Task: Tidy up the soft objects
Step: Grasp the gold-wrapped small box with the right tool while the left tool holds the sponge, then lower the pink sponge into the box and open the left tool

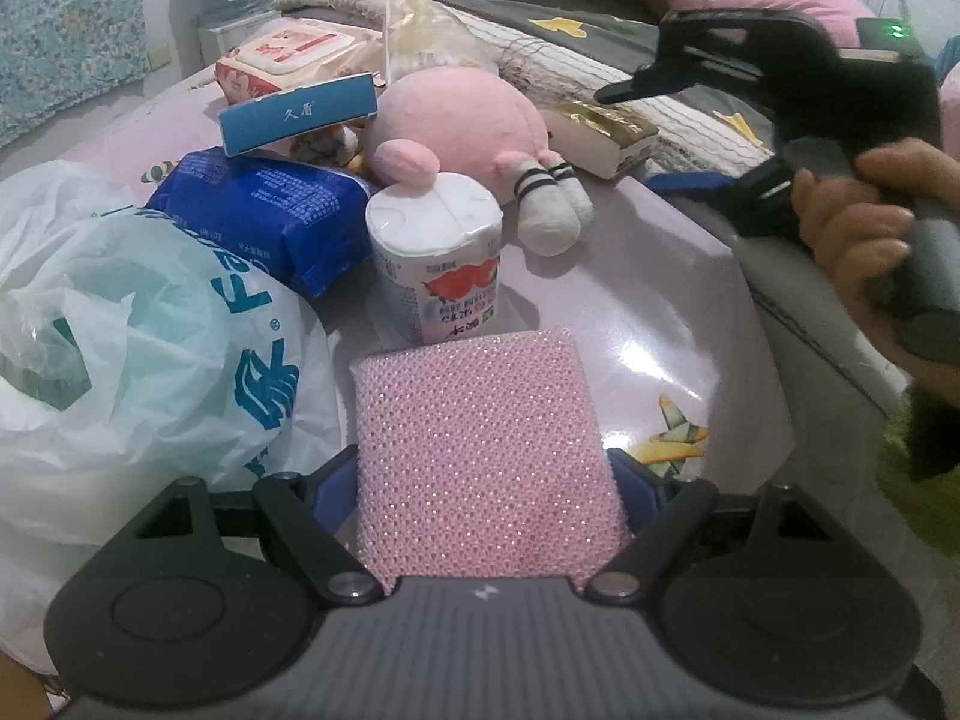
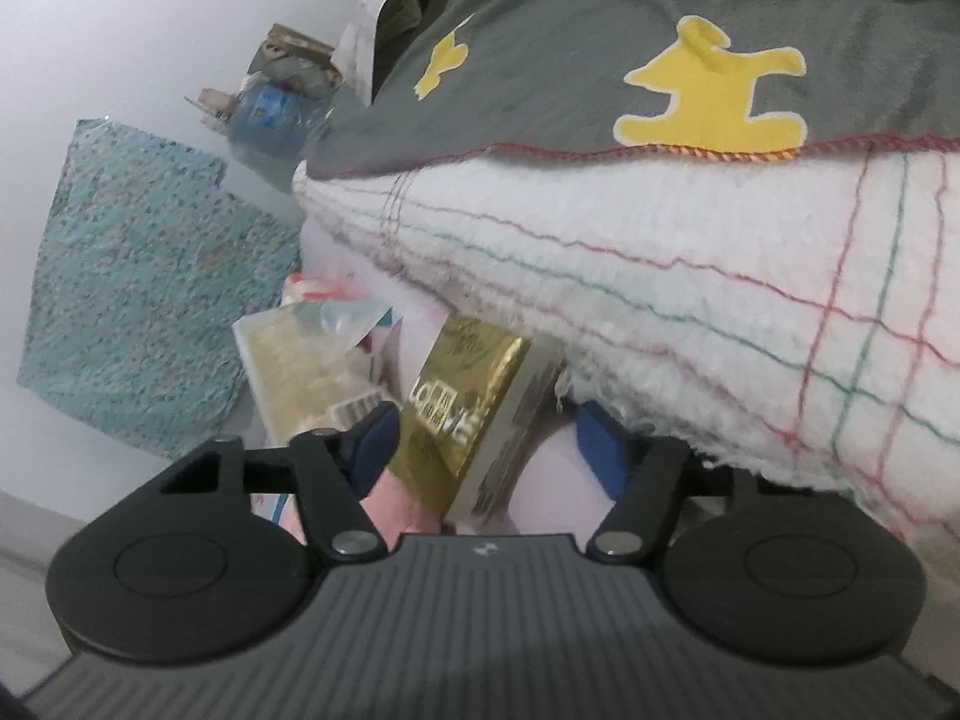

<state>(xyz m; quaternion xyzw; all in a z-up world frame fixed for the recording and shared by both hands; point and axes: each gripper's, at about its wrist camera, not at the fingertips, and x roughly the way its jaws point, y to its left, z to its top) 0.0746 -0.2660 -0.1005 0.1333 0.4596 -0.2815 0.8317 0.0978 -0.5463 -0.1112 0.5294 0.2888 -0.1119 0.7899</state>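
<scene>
Nearest in the left wrist view, the left gripper point(image 1: 483, 468) is clamped on a pink mesh sponge point(image 1: 483, 450), its blue pads pressed against both sides of it above the glossy lilac tabletop point(image 1: 648, 312). Just past the sponge stands a white tissue roll point(image 1: 435, 258) with a strawberry print, and beside it toward the table's left edge slumps a white plastic bag point(image 1: 138, 348) with blue lettering. Behind these lie a blue tissue pack point(image 1: 264, 216) and a pink plush toy point(image 1: 456, 126) with grey striped feet, then a blue box point(image 1: 298, 114) and a wet-wipe pack point(image 1: 288, 57) toward the far edge. At the right edge of the table a hand point(image 1: 870, 252) holds the right gripper point(image 2: 483, 450). In its own view the jaws stand partly apart around a gold packet point(image 2: 462, 408); the left pad sits right beside the packet, the right pad apart from it. Beyond lie a white checked blanket point(image 2: 690, 312) and a grey quilt point(image 2: 600, 60) with yellow patches.
</scene>
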